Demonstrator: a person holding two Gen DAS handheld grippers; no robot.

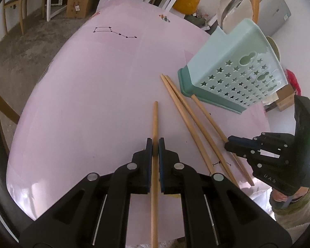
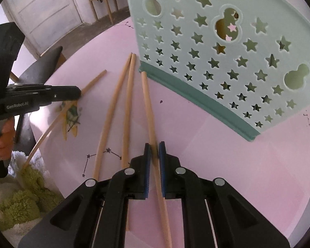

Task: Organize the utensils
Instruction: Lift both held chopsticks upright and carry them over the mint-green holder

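Several wooden chopsticks lie on a pink table (image 1: pixel 82 103). My left gripper (image 1: pixel 155 145) is shut on one chopstick (image 1: pixel 155 122) that points away from me. My right gripper (image 2: pixel 154 149) is shut on another chopstick (image 2: pixel 147 97), whose far tip reaches the base of a mint utensil holder (image 2: pixel 227 47) with star holes. Two more chopsticks (image 2: pixel 122 103) lie side by side on the table just left of the right gripper. In the left wrist view the holder (image 1: pixel 237 66) stands at the right, and the right gripper (image 1: pixel 230 144) sits over the chopstick nearest it.
Spoons and ladles (image 1: pixel 233 8) stick up out of the holder. A green fluffy cloth (image 2: pixel 20 196) lies off the table's near left edge. Cardboard boxes (image 1: pixel 78 4), a wooden bench (image 1: pixel 20 2) and a door (image 2: pixel 45 10) stand beyond the table.
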